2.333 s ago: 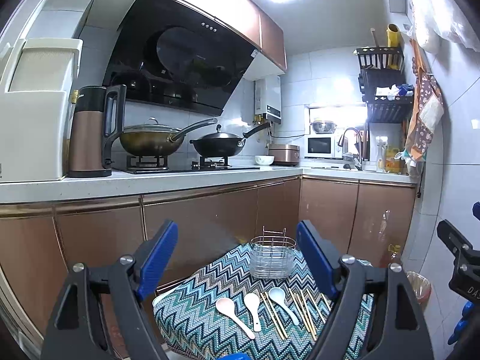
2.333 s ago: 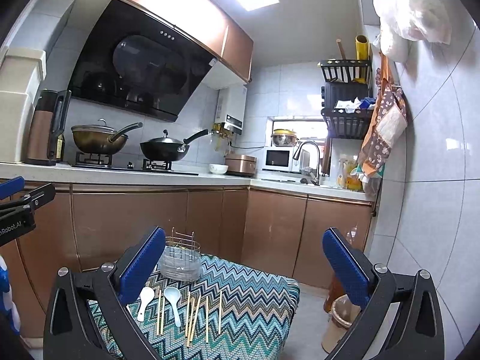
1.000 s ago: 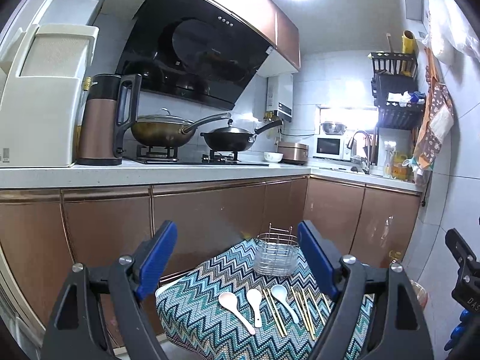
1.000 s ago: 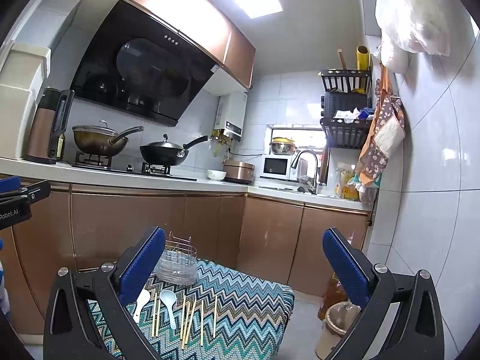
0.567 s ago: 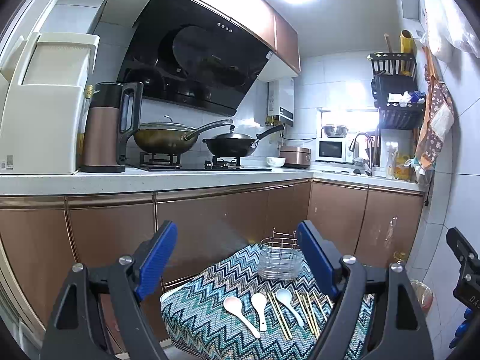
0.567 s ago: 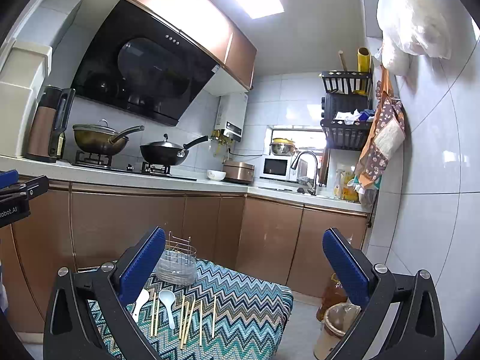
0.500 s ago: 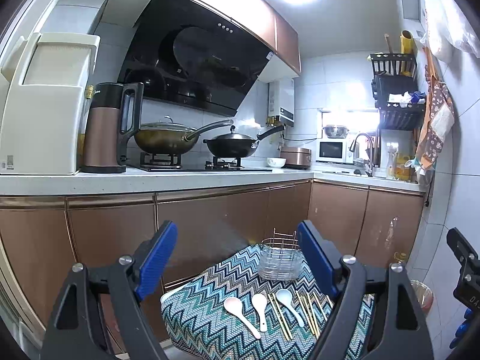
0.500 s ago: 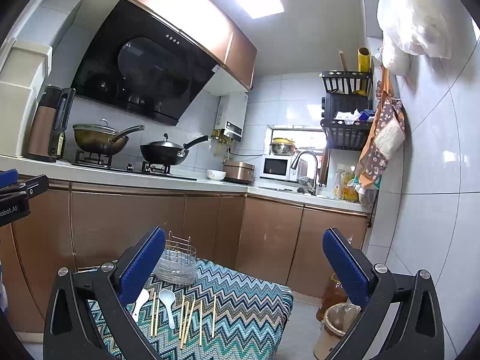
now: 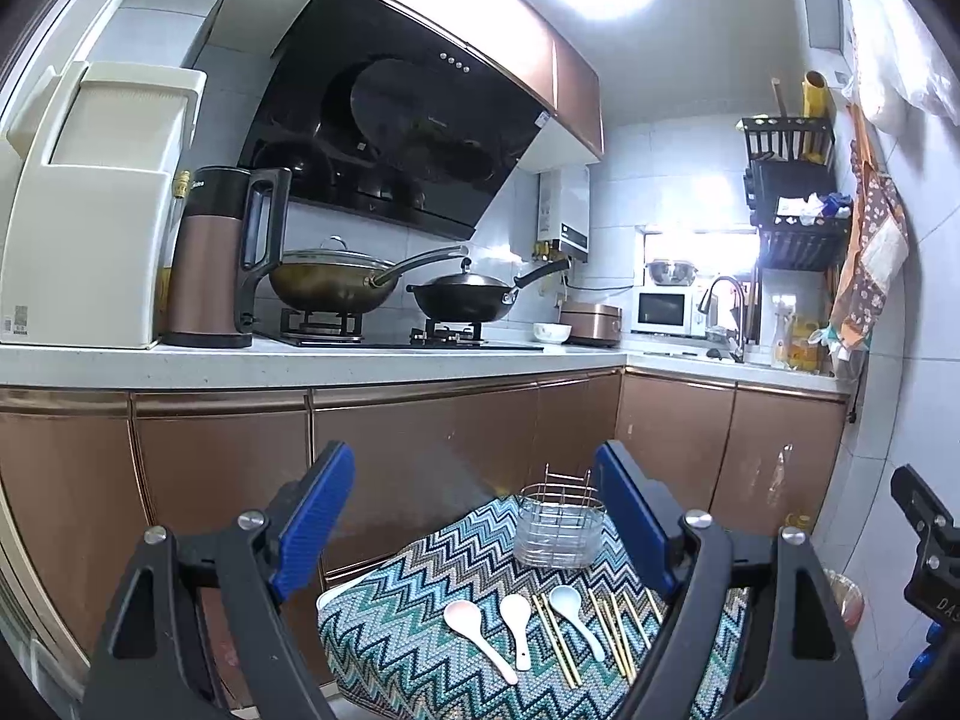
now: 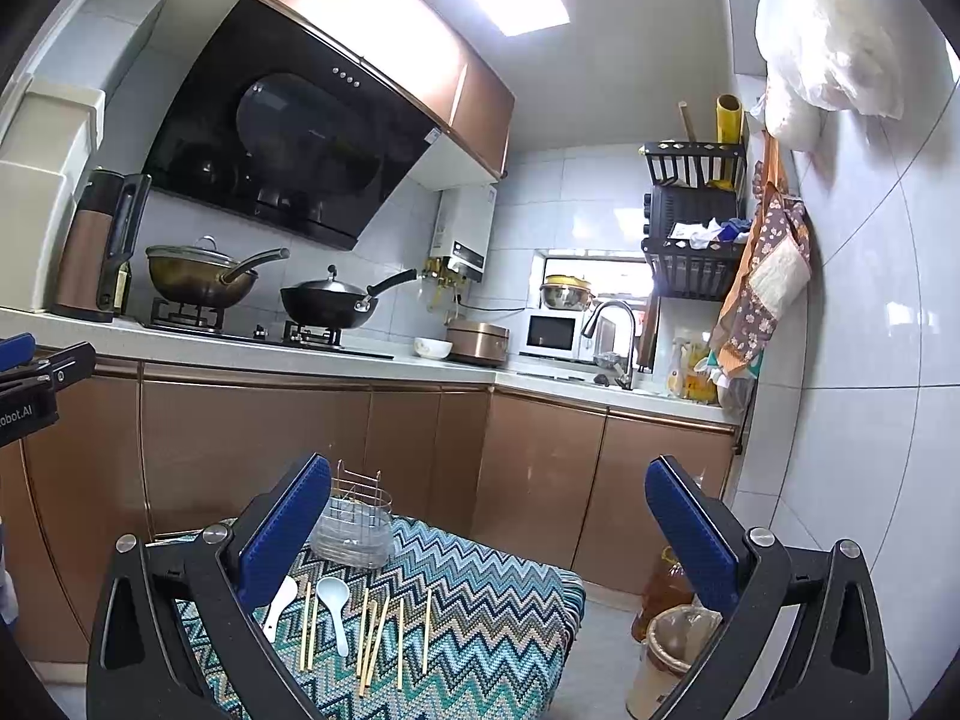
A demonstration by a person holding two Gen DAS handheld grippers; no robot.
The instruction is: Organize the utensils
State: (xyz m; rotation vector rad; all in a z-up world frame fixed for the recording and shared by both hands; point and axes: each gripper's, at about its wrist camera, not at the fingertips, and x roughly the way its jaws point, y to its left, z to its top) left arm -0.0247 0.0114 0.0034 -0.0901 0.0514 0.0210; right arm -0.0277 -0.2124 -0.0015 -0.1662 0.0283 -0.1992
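Observation:
A small table with a zigzag cloth [image 9: 414,642] [image 10: 492,612] stands low ahead. On it lie three white spoons [image 9: 477,630] [image 9: 517,624] [image 9: 573,609] and several wooden chopsticks [image 9: 609,630] [image 10: 384,630] side by side. A wire utensil holder [image 9: 558,525] [image 10: 357,525] stands upright at the far edge. My left gripper [image 9: 480,522] hangs open well above the spoons, holding nothing. My right gripper [image 10: 486,528] is also open and empty, above the table's right half. In the right wrist view, one spoon [image 10: 336,606] shows whole and another [image 10: 279,600] is partly hidden by the left finger.
Copper cabinets [image 9: 420,456] under a white counter [image 9: 300,360] run along the left and back. A kettle [image 9: 210,258], two woks [image 9: 336,282] [image 9: 468,294], a sink tap [image 10: 612,336] and microwave [image 10: 549,333] sit on it. A waste bin [image 10: 672,654] and bottle [image 10: 660,588] stand right of the table.
Both views have drifted back and slightly up from the table over the last two seconds; the utensils look smaller. Nothing on the cloth has moved and both grippers stayed open.

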